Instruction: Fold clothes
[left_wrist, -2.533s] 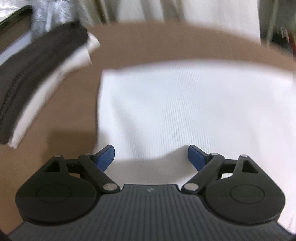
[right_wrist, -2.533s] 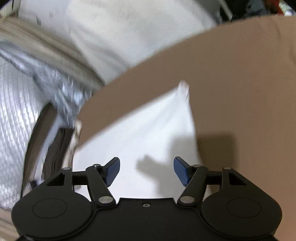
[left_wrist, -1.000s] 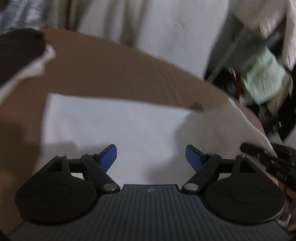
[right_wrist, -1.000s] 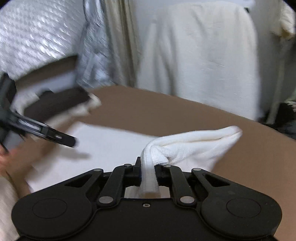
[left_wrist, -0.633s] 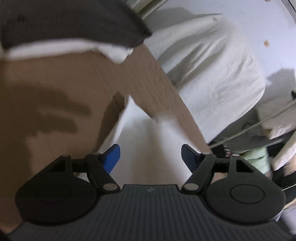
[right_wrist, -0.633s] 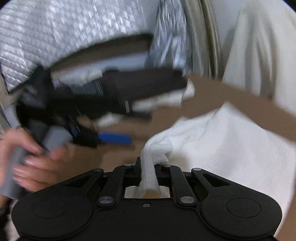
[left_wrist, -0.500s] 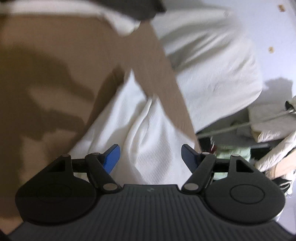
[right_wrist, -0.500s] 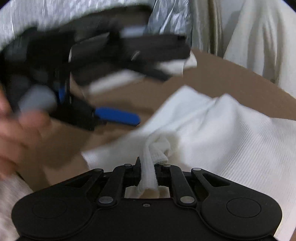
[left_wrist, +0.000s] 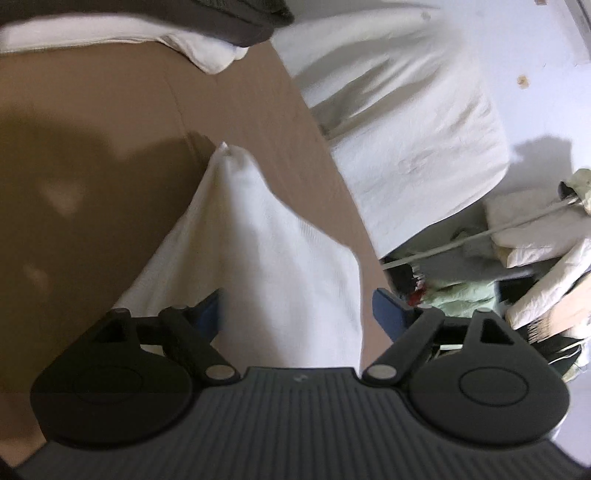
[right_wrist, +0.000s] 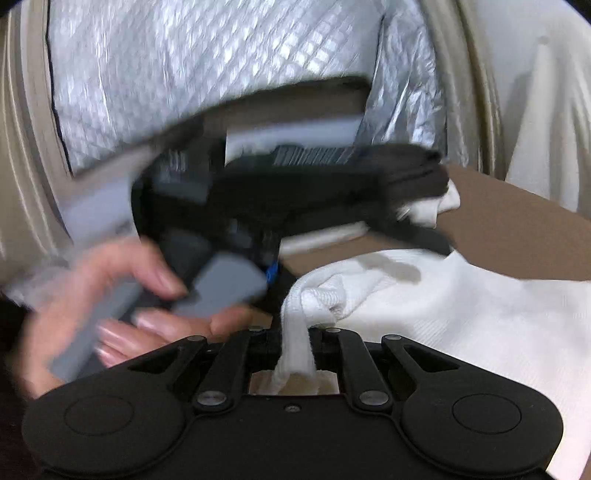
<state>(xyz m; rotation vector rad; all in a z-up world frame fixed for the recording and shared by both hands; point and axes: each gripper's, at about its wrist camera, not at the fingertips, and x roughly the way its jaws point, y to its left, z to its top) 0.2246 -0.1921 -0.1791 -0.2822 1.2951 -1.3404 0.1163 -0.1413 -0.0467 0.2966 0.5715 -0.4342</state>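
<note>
A white ribbed garment (left_wrist: 258, 251) lies on the brown table (left_wrist: 110, 110), gathered into a pointed ridge. My left gripper (left_wrist: 295, 310) is open, its blue fingers on either side of the garment's near part, not closed on it. My right gripper (right_wrist: 295, 328) is shut on a bunched edge of the same white garment (right_wrist: 480, 317) and holds it up off the table. In the right wrist view the left gripper (right_wrist: 273, 273), blurred and held by a hand (right_wrist: 122, 295), is just left of the lifted edge.
A stack of folded clothes, dark on white (left_wrist: 207, 48), sits at the table's far left; it also shows in the right wrist view (right_wrist: 424, 192). A white covered object (left_wrist: 413, 122) stands beyond the table edge. Clutter (left_wrist: 517, 258) lies to the right. Silver quilted material (right_wrist: 207, 81) hangs behind.
My right gripper closed on the garment's edge and carried it left across the table. My left gripper swung round to face along the garment, staying open, and came close to the held edge.
</note>
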